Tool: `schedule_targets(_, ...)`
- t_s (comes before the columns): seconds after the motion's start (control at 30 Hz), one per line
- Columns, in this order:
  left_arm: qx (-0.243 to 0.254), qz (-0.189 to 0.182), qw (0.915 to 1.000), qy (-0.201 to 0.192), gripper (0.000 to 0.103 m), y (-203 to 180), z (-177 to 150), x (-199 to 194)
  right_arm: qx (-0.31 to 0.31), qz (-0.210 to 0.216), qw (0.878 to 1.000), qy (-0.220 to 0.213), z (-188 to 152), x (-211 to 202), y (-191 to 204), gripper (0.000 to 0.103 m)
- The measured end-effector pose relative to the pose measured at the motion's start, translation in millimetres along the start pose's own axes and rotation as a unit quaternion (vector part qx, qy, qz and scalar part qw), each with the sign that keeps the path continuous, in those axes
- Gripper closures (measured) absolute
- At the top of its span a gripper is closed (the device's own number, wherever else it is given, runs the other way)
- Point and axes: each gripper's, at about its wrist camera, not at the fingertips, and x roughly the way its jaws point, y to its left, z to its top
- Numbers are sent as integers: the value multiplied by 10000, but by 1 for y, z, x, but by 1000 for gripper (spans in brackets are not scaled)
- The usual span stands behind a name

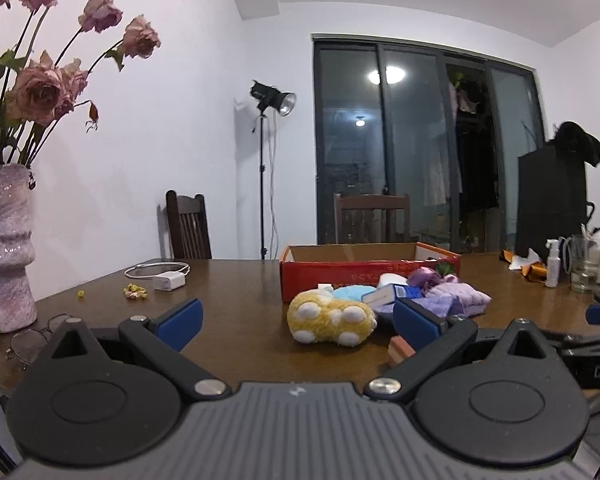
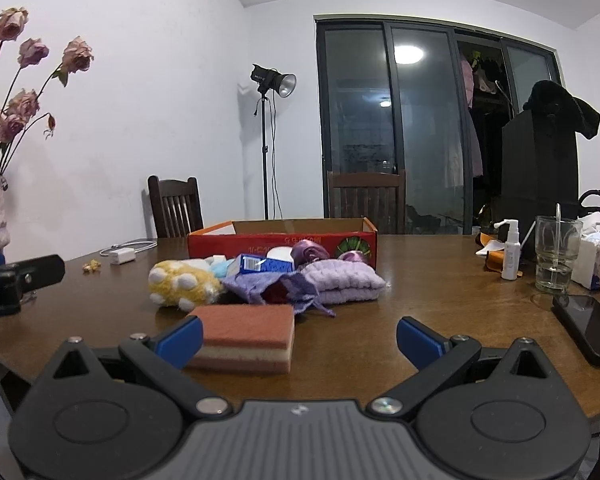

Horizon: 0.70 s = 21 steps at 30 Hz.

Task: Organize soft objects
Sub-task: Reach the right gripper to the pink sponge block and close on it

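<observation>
Low over the near edge of the brown worktop [image 1: 228, 280], the left gripper [image 1: 298, 322] sits level and points across the room, its jaws spread wide with nothing between them. Straight ahead lies one yellow plush paw [image 1: 330, 318] with white pads, on its side on the wood. Behind it the pile holds one light-blue plush [image 1: 350, 293], one blue-and-white carton [image 1: 382, 296] and one folded lilac towel [image 1: 460, 294]. One red cardboard box [image 1: 340, 276], open on top, stands just behind the pile. A corner of one sponge [image 1: 398, 350] peeks out beside the right blue pad. To the left stand one pink vase [image 1: 4, 248] of dried roses, one pair of glasses [image 1: 32, 340] and one white charger [image 1: 168, 281] with its cable. Two dark wooden chairs [image 1: 188, 226] stand at the far side.

From the right wrist view, the right gripper [image 2: 299, 338] also hovers low and level at the worktop's edge, jaws wide and empty. The sponge [image 2: 246, 336], brown on top and cream below, lies flat just ahead, touching or just beside the left blue pad; I cannot tell which. Beyond it lie the paw [image 2: 180, 282], a purple knitted pouch [image 2: 268, 286] and the towel [image 2: 340, 280], with the box [image 2: 284, 240] behind. At right stand one spray bottle [image 2: 510, 250], one glass mug [image 2: 556, 256] and one dark phone [image 2: 592, 326].
</observation>
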Motion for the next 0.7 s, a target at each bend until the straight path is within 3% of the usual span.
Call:
schedule_targets(0.47, 206, -152, 9992, 311, 0, -8, -2, 39, 176, 425, 9986, 260, 15, 45, -13, 1)
schedule_targets(0.63, 236, -200, 9968, 732, 0, -15, -6, 64, 234, 453, 9972, 548, 14, 68, -20, 4)
schedule_targets(0.7, 165, -367, 9950, 916, 0, -17, -5, 73, 280, 429, 9963, 683, 13, 75, -21, 11)
